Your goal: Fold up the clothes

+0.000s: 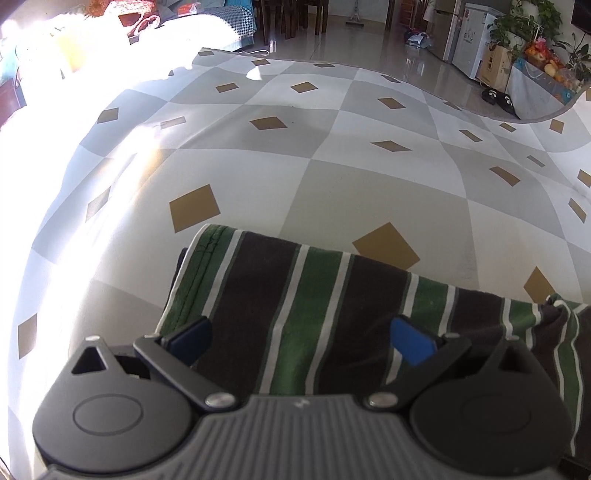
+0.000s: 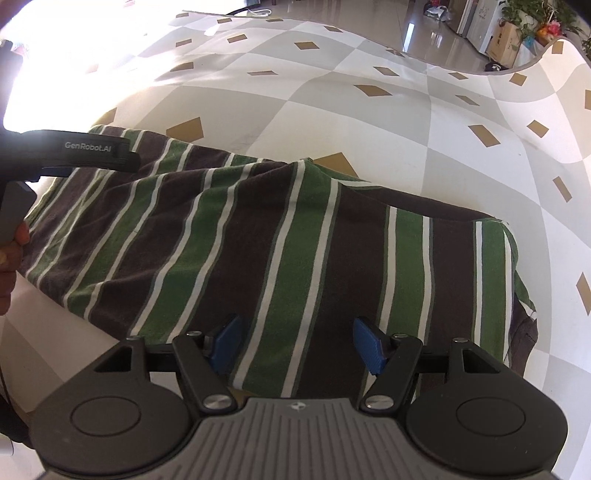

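A garment striped in green, dark brown and white (image 2: pixel 280 236) lies folded on a checked cloth with tan diamonds. Its hemmed left edge (image 1: pixel 192 273) shows in the left wrist view. My left gripper (image 1: pixel 301 343) hovers over the garment's left part, open, its blue pads (image 1: pixel 412 343) wide apart with nothing between them. Over the near edge of the garment, my right gripper (image 2: pixel 297 345) is open too, blue pads (image 2: pixel 369 347) apart above the fabric. The left gripper's black body (image 2: pixel 74 151) and a hand (image 2: pixel 11 258) appear at the left of the right wrist view.
The checked grey-and-white cloth (image 1: pixel 332 147) spreads far beyond the garment on all sides. Strong sunlight washes out the left side (image 1: pixel 55 92). Beyond the cloth are a shiny floor, a white appliance (image 1: pixel 476 40), potted plants (image 1: pixel 532 26) and dark slippers (image 1: pixel 498 98).
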